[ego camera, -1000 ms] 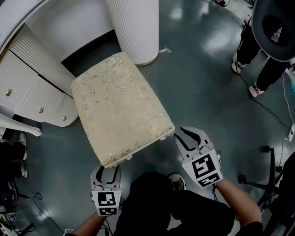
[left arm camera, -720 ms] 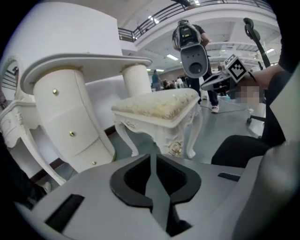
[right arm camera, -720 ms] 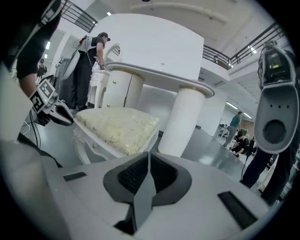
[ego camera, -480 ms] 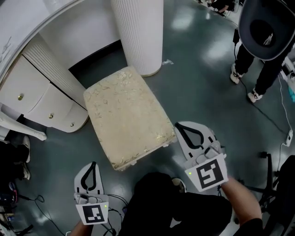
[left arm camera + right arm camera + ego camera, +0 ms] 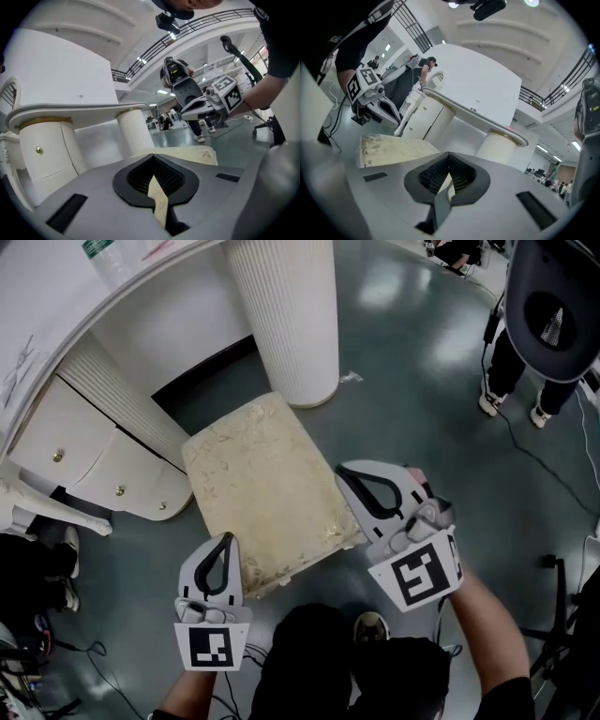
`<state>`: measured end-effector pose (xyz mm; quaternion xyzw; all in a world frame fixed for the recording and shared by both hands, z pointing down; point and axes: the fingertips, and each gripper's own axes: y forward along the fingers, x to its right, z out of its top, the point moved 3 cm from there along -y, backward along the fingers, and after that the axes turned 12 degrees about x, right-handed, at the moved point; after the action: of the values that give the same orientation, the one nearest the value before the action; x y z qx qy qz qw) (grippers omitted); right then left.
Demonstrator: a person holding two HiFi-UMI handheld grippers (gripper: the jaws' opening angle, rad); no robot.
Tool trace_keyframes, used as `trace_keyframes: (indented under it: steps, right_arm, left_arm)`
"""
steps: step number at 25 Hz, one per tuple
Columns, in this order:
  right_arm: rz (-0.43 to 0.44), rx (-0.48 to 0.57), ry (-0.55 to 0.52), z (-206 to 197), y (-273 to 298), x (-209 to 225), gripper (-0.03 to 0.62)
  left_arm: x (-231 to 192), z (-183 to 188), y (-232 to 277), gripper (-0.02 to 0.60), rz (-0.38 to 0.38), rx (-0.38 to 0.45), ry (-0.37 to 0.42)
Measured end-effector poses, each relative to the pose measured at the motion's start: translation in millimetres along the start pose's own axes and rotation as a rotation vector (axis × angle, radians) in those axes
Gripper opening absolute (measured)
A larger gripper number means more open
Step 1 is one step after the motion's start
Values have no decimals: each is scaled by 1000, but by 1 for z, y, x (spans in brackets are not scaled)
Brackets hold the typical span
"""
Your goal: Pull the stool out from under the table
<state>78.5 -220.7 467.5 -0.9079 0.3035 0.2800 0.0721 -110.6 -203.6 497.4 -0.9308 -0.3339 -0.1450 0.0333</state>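
Note:
The stool (image 5: 262, 488) has a cream floral cushion and stands on the dark floor, out in front of the white table (image 5: 56, 296) and beside its ribbed column (image 5: 286, 315). My left gripper (image 5: 223, 542) hangs shut over the stool's near left corner with nothing between its jaws. My right gripper (image 5: 345, 472) is shut and empty above the near right edge. In the left gripper view the closed jaws (image 5: 154, 165) point at the cushion (image 5: 192, 152), with the right gripper (image 5: 197, 101) beyond. From the right gripper view the closed jaws (image 5: 449, 161) face the cushion (image 5: 393, 145).
White drawer units (image 5: 84, 460) curve under the table at the left. A person (image 5: 548, 324) stands at the upper right, with cables (image 5: 539, 460) and a stand's feet (image 5: 562, 615) on the floor to the right. My own legs and a shoe (image 5: 373, 626) are just behind the stool.
Both grippers' jaws have closed, empty. They have come up from the stool's near edge and now hang above its near corners. The stool looks smaller in the head view.

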Motion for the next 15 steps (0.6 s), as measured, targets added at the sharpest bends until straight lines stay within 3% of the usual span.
trace_keyframes:
  steps: [4,5,9,12,15]
  right_arm:
    - [-60,184,227,-3,3,38,6]
    - [-72,189,253,-8,2,46,6]
    - [7,13,206,-24,-9,60,6]
    - [63,-1,311,-1,-4,58,6]
    - [118,-34,364,33,0,54,6]
  left_arm:
    - [-1,15,21,6,4,6,-18]
    - [0,18,26,6,8,-7,-28]
    - [2,43,48,6,17,-60,-62]
    - [3,73,61,6,-13,-88,-74]
    - [4,106,69,6,-9,-105,-181]
